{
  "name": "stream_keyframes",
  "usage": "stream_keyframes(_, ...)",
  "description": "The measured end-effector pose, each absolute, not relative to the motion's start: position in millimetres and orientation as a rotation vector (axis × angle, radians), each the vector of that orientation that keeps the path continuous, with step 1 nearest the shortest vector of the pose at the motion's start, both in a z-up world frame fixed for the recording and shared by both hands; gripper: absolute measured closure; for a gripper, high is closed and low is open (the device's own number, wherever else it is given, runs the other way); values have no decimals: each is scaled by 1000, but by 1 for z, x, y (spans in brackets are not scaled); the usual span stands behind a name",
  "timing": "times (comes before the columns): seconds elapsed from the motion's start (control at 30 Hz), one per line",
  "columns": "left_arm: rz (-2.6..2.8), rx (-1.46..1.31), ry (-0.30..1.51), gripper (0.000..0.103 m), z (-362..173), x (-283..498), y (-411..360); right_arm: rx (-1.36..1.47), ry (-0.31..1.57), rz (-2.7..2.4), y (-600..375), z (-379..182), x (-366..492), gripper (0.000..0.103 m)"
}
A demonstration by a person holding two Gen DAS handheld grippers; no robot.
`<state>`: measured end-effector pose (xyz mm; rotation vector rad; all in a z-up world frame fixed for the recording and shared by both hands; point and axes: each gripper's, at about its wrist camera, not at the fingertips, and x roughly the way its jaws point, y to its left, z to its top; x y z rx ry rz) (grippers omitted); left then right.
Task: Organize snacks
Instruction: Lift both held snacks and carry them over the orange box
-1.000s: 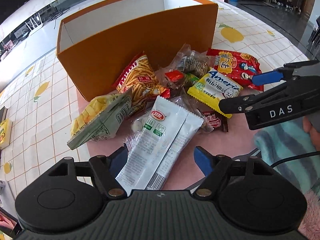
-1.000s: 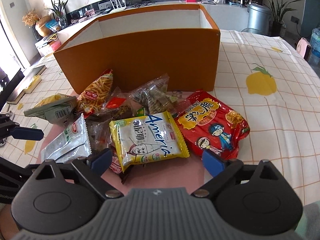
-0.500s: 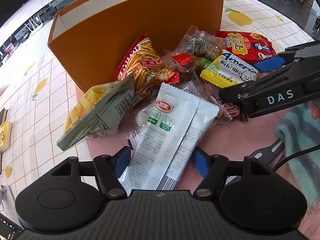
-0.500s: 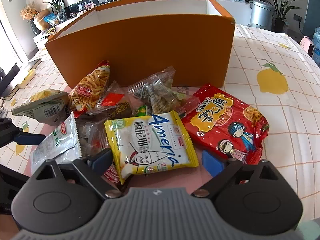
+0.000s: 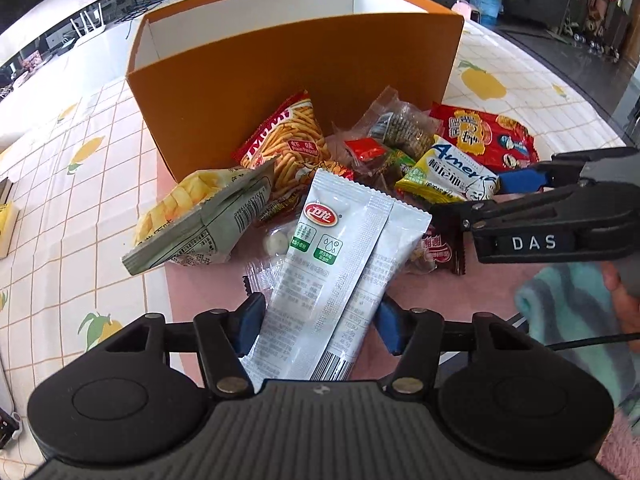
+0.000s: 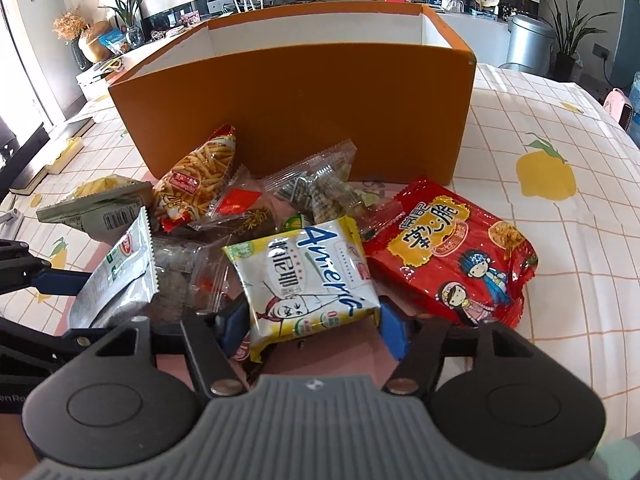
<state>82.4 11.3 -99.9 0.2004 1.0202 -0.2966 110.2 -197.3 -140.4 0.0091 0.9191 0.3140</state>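
Note:
A pile of snack packets lies on a pink mat (image 5: 208,292) in front of an open orange box (image 5: 296,76). My left gripper (image 5: 318,320) is shut on a white and silver sachet (image 5: 336,256) and holds it lifted off the pile. My right gripper (image 6: 316,326) is shut on a yellow packet (image 6: 304,272), with blue pads at both of its edges. The right gripper also shows in the left wrist view (image 5: 532,208). A red noodle packet (image 6: 452,252), a fries packet (image 6: 200,176) and a grey-yellow chip bag (image 5: 200,220) lie in the pile.
The table carries a checked cloth with lemon prints (image 6: 546,174). The orange box (image 6: 296,112) stands just behind the pile. A yellow item (image 5: 6,224) lies at the far left edge. Plants, a bin and shelves stand beyond the table.
Both grippers moved forward over the pile and closed. The left one closed on the white sachet, the right one on the yellow packet.

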Motion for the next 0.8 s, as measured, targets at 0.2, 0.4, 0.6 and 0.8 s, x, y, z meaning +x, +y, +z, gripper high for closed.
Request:
stream_keyframes(0.2, -268, 155, 993, 37, -86, 74, 13, 16, 873, 320, -202, -131, 98, 40)
stream_keyframes(0.4, -227, 69, 937, 37, -62, 69, 21, 25, 827, 320, -208, -120, 84, 40)
stream_keyframes(0.6, -202, 18, 880, 37, -38, 65, 23, 15, 790, 309, -212, -107, 69, 40)
stream_keyframes(0.8, -209, -12, 823, 38, -13, 71, 22, -15, 705, 316, -214, -78, 57, 40)
